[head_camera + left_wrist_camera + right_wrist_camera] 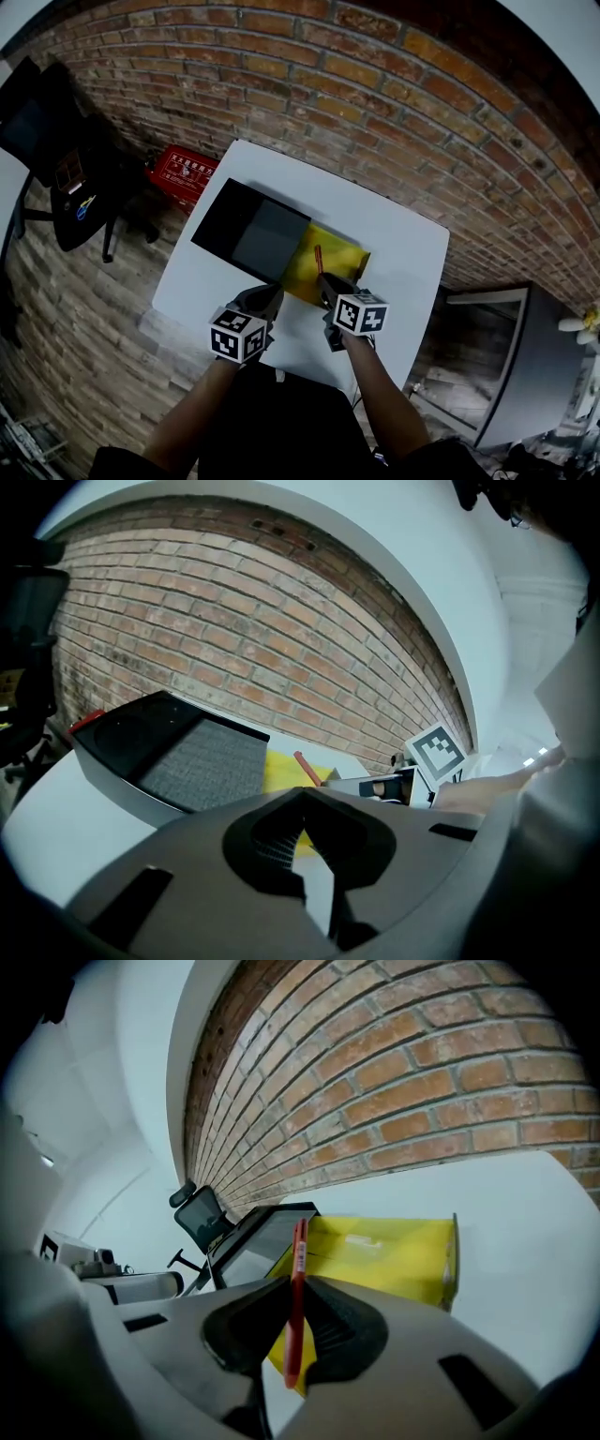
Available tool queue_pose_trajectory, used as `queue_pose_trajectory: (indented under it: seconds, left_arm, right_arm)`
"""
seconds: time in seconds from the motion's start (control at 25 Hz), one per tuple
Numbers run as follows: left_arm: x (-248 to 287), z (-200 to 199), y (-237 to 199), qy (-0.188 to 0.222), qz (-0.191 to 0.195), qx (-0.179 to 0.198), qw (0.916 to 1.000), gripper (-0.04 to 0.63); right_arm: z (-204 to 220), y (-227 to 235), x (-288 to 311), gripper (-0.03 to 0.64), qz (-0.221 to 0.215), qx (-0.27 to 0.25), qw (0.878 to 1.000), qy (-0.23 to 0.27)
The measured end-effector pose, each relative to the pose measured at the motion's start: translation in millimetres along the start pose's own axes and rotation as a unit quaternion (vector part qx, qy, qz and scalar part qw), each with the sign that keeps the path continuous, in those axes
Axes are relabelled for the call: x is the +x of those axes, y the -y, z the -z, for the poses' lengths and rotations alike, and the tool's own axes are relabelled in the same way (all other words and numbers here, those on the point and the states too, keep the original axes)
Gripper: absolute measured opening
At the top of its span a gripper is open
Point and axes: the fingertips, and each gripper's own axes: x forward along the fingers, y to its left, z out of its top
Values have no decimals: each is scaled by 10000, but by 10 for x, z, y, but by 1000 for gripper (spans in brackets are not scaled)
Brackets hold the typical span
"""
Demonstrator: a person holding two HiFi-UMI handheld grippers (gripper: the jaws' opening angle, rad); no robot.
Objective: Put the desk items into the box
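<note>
**Red pen in my right hand-held gripper, box not yet filled**

My right hand-held gripper (300, 1288) is clenched on a thin red pen (299, 1246). The pen stands up between the two dark pads and sticks out past them. In the head view, this hand-held gripper (326, 283) is over the near edge of a yellow folder (336, 262), and the pen (319, 257) points away from me over the yellow. I cannot tell if the pen tip touches the folder.

My left hand-held gripper (302, 794) has its tips pressed together and nothing is in it. It (262, 300) hangs just beside the right one, over the near part of the white worktop (398, 244).

The yellow folder (394, 1255) lies flat on the worktop (530, 1241). The black box (223, 220) sits next to it, on its left and a bit further from me. The box is open, with a grey floor inside. From the left gripper view the box (131, 738) shows a dark wall and that grey inside, and I see nothing in it. A strip of the folder (279, 772) shows behind it.

Past the worktop is a brick wall (375, 94). A red case (183, 171) is on the floor by the far corner, and a black office chair (56, 169) stands to the left.
</note>
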Motion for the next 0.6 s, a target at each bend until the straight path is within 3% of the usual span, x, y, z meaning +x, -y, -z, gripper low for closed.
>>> queue_pose_trajectory:
  seconds: [0.36, 0.6]
  left_arm:
    - [-42, 42, -166, 87, -202, -274, 9994, 14]
    - [-42, 71, -211, 100, -249, -333, 9991, 14]
  right_arm:
    - [152, 31, 247, 61, -36, -196, 9962, -853]
    - [169, 45, 425, 61, 0, -251, 9930, -1154]
